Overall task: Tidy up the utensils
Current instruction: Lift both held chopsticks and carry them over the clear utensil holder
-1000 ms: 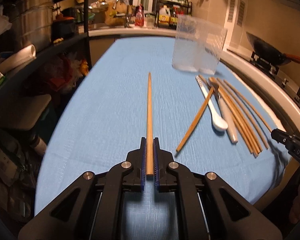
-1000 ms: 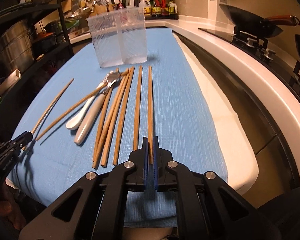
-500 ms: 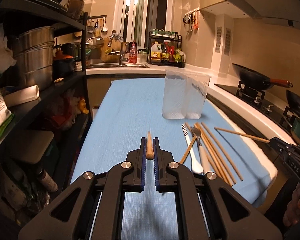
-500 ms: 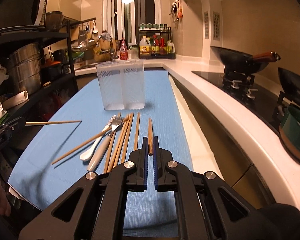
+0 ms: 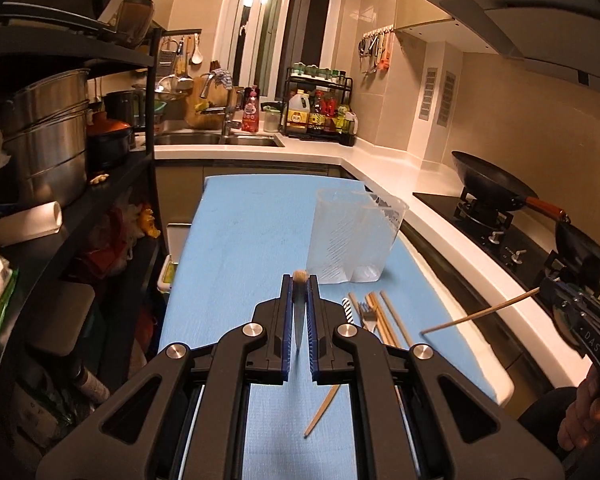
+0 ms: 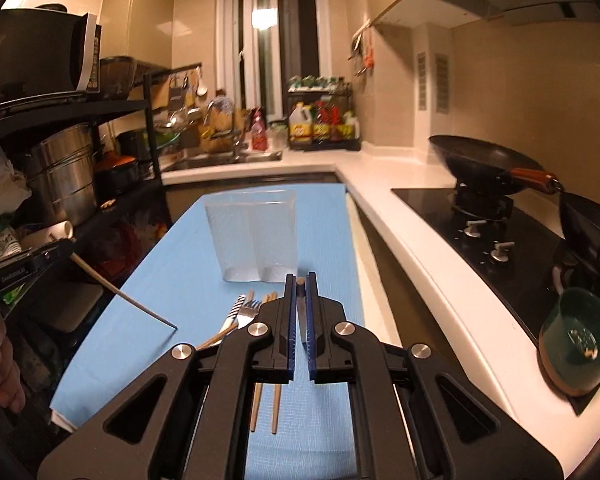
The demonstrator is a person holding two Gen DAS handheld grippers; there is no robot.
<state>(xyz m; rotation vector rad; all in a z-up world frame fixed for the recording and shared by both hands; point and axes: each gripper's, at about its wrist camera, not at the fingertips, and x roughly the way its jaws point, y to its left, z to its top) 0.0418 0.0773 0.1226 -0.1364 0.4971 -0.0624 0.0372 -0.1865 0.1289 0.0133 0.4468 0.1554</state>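
My left gripper (image 5: 299,312), jaws closed on one tan wooden chopstick (image 5: 299,280), holds it clear above the blue cloth (image 5: 252,240), its blunt end at the fingertips near the clear ribbed two-cell holder (image 5: 350,236). My right gripper (image 6: 300,312) likewise grips a second chopstick (image 6: 300,281) over the cloth's right side. The left view alone shows a stray chopstick (image 5: 322,410) lying near; the right view alone shows the fork (image 6: 249,312) plainly, and a green bowl (image 6: 576,346) far right.
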